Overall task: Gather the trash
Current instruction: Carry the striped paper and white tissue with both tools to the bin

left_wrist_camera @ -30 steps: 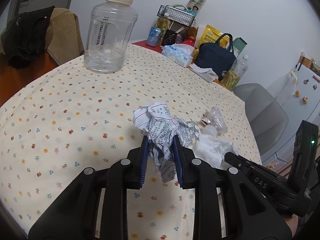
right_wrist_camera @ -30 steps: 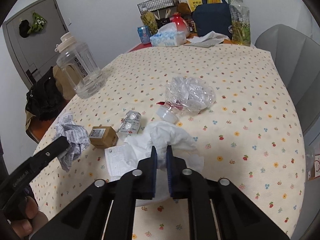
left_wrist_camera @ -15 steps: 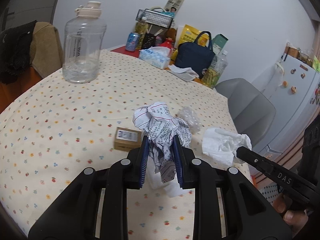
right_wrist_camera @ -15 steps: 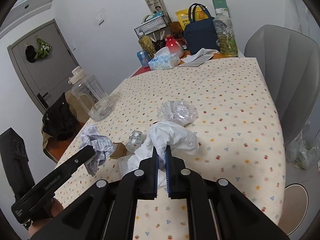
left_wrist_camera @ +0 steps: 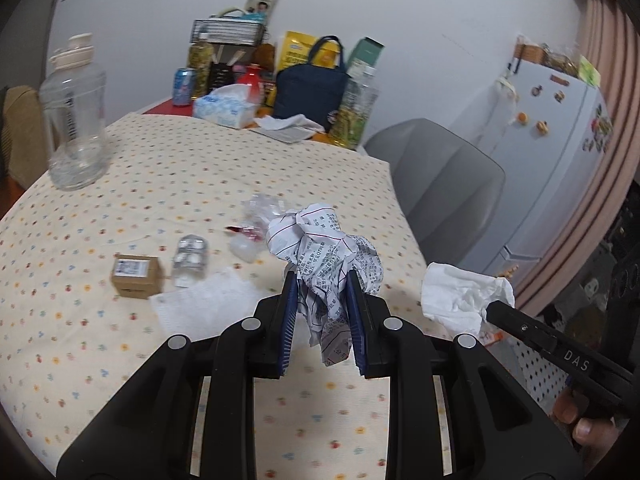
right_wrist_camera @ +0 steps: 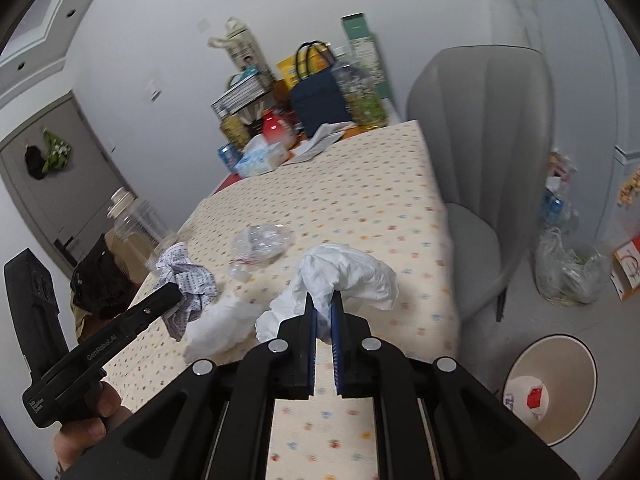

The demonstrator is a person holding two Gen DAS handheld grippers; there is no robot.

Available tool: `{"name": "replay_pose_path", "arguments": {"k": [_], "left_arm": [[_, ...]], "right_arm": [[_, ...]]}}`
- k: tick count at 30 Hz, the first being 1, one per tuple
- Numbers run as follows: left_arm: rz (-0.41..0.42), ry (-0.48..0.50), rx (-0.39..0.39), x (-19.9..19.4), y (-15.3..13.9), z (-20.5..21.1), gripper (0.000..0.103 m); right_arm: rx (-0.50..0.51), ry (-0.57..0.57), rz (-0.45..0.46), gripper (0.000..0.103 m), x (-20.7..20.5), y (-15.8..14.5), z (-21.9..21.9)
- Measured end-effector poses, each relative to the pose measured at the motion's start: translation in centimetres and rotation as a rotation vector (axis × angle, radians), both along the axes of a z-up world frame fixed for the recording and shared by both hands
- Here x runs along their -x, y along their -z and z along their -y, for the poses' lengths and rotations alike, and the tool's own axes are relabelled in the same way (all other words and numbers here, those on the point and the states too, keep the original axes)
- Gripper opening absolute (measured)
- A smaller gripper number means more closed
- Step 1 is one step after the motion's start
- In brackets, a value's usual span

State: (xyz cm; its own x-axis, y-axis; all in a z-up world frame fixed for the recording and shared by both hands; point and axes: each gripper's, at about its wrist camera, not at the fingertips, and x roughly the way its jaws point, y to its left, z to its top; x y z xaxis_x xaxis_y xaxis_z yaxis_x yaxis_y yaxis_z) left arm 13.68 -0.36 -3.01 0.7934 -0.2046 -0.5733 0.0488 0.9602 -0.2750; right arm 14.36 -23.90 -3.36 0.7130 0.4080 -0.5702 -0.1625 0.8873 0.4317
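Both loads lifted clear of table [left_wrist_camera: 100,208]; left gripper [left_wrist_camera: 322,300] clamped on crumpled paper [left_wrist_camera: 324,248]; right gripper [right_wrist_camera: 324,312] clamped on tissue [right_wrist_camera: 348,272]; swung toward bin [right_wrist_camera: 548,388]; release pending.

Left wrist view looks down along its fingers, close over the table [left_wrist_camera: 120,200], facing the far wall; right wrist view angles past the table's edge toward the bin [right_wrist_camera: 550,388]; both share the cluttered tabletop

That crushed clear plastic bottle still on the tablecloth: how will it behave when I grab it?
The crushed clear bottle looks thin and empty, so probably very light. Already flattened and wrinkled, it will likely give and crackle under the jaws rather than hold shape. Being crushed, it seems unlikely to roll, though smooth plastic may slip.
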Motion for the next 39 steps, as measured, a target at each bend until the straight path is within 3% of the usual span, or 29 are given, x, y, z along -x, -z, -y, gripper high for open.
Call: {"name": "replay_pose_path", "arguments": {"k": [8,20,39], "left_arm": [[-0.019,0.107,-0.047,-1.4,0.4,6.0,0.024],[-0.048,0.273,-0.127,-3.3,1.5,16.3,0.024],[-0.154,0.433,-0.217,-5.7,6.1,27.8,0.024]], "right_arm": [[-0.018,0.135,-0.018,0.008,0.8,1.5,7.4],[-0.055,0.263,-0.065,0.008,1.9,4.7,15.1],[-0.127,0.429,-0.200,0.011,2.7,12.9,24.9]]}}
